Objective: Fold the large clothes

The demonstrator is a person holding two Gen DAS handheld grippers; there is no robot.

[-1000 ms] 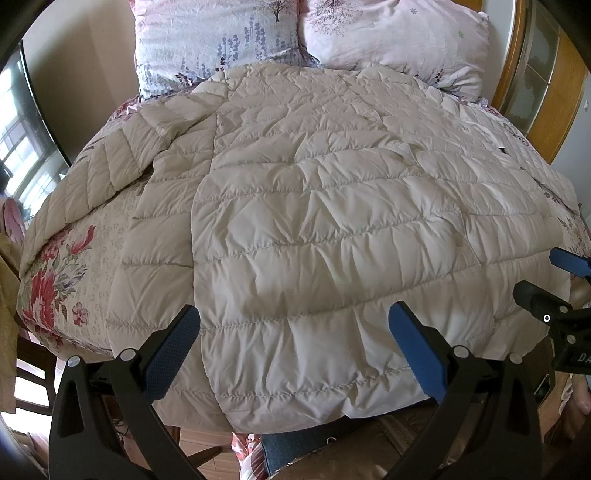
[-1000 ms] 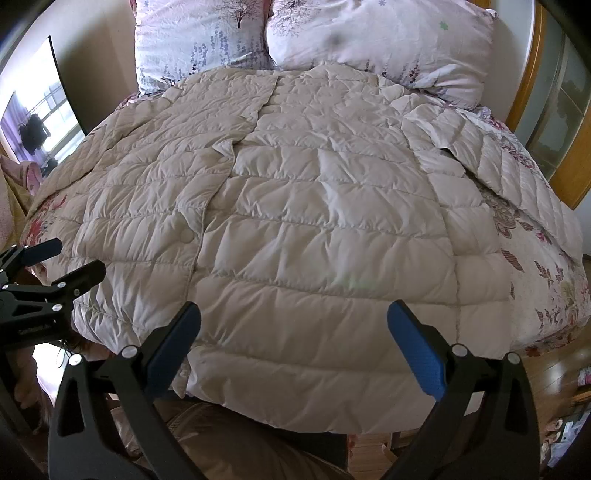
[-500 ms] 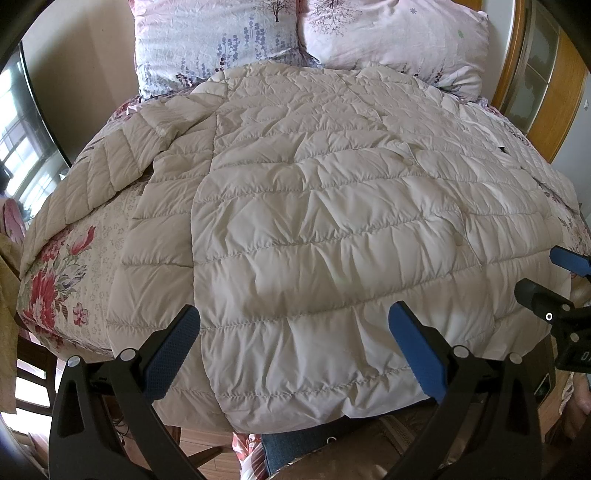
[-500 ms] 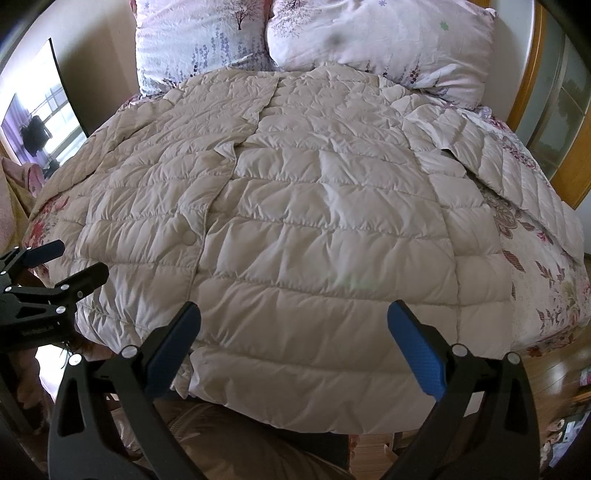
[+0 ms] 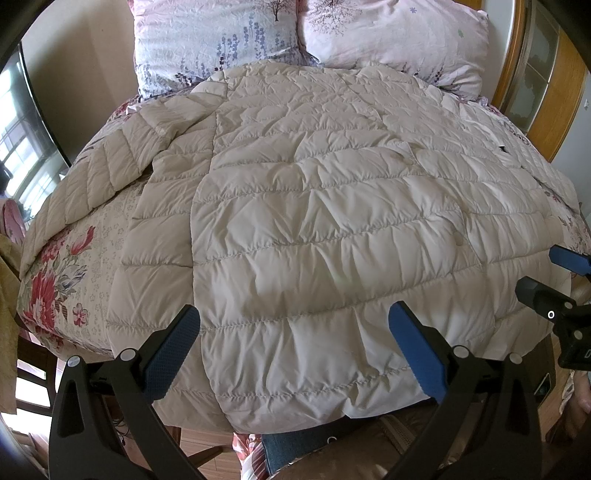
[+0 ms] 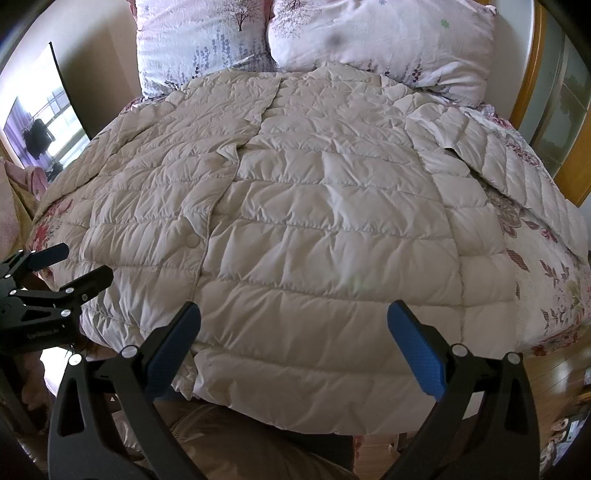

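A large cream quilted down coat lies spread flat, front up, over the bed; it also fills the right wrist view. One sleeve stretches to the left side, the other sleeve to the right. My left gripper is open and empty, hovering above the coat's hem. My right gripper is open and empty over the hem further right. Each gripper shows at the edge of the other's view: the right gripper, the left gripper.
Two floral pillows lean at the head of the bed. A floral bedsheet shows on both sides. A wooden cabinet stands right of the bed, a window to the left. Wooden floor lies below.
Nothing has visibly changed; both grippers hold still and open above the hem.
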